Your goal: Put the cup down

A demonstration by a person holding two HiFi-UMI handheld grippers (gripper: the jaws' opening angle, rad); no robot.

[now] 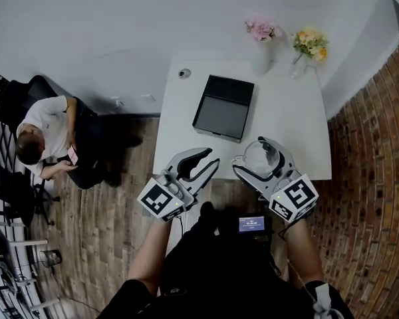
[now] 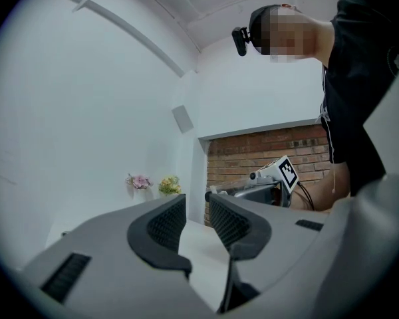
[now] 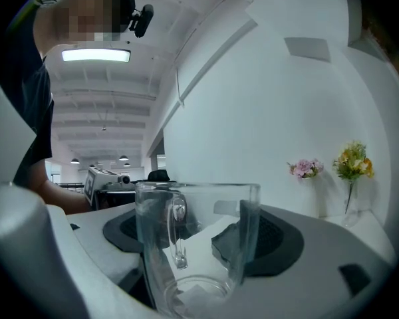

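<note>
My right tongs [image 1: 248,150] grip the glass cup [image 3: 196,244] upright over the bench [image 1: 289,115], apparently not yet touching down, so it lowers squarely; my left tongs [image 2: 196,221] hang parted, empty.

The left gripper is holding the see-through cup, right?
No. The right gripper is holding the see-through cup; the right gripper view shows it between that gripper's jaws. The left gripper is open and empty.
</note>
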